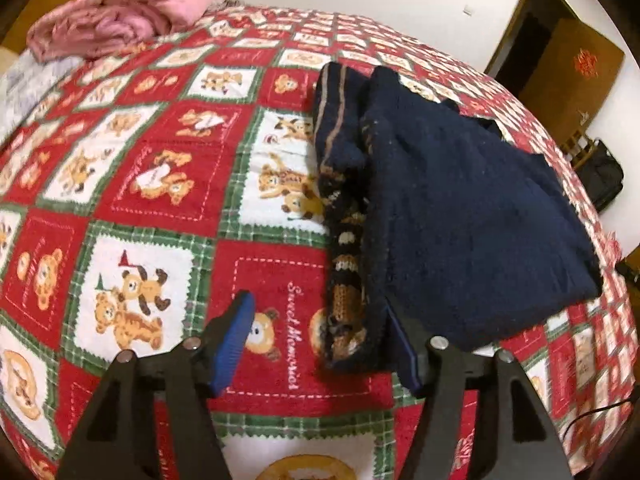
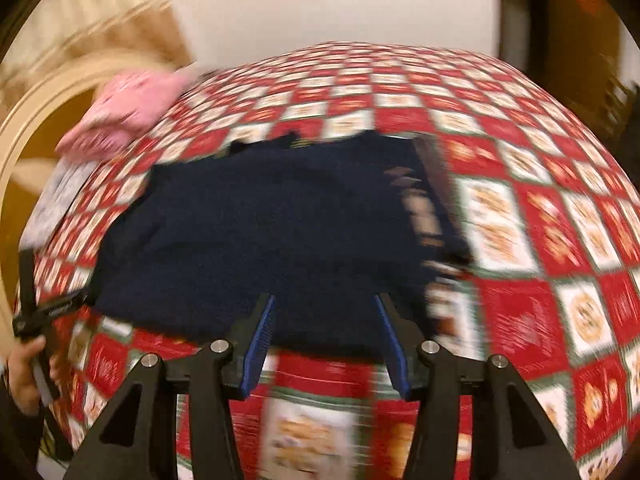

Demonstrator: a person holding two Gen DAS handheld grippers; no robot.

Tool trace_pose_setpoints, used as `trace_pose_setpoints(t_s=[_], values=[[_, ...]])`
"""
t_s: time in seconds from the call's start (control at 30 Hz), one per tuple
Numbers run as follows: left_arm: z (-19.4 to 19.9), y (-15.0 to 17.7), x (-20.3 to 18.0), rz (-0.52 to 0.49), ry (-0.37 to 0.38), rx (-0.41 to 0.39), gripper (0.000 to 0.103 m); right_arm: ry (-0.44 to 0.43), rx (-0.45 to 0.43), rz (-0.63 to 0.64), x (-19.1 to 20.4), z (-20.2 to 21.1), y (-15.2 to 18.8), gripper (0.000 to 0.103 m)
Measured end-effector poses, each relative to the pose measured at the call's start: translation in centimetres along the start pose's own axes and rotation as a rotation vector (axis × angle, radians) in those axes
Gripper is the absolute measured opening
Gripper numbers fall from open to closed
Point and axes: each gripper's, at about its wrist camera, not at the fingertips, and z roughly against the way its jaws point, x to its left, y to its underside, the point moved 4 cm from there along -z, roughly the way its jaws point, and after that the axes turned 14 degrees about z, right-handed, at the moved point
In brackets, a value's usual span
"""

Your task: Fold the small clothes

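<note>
On the bed (image 1: 168,184), a folded navy sweater (image 1: 472,216) is lying near the right edge.
Both claws are standing wide and empty: left claw (image 1: 324,344) just beside its patterned edge, right claw (image 2: 324,344) hovering at its near edge.

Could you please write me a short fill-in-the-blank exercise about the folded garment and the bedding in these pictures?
1. The folded knitted sweater is dark ____ in colour.
2. It lies on a red, white and green patchwork bedspread printed with teddy ____.
3. The crumpled blanket at the far end of the bed is ____.
4. The left gripper and right gripper both have ____ finger pads.

Missing words: navy blue; bears; pink; blue
</note>
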Motion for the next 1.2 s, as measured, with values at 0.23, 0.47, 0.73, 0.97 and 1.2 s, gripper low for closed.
trace_pose_setpoints(t_s=[0.23,0.47,0.73,0.97,1.2], values=[[3.7,-0.7,0.2,0.042,0.075,-0.126,0.068,0.005,0.004,-0.091,-1.4,-3.7,0.8,0.051],[-0.4,-0.4,0.3,-0.039,-0.021,-0.033,0.073,0.026,0.097,-0.171,-5.7,-5.9,3.9,0.052],[2.1,-0.7,1.9,0.037,0.076,-0.073,0.075,0.081,0.105,-0.122,-2.3,-4.0,1.9,0.052],[3.1,-3.0,7.4,0.187,0.050,-0.104,0.075,0.015,0.028,0.190,11.2,-2.2,-2.7,0.052],[3.3,-2.6,10.3,0.254,0.064,-0.091,0.075,-0.024,0.009,0.533,25.4,-4.0,-3.2,0.051]])
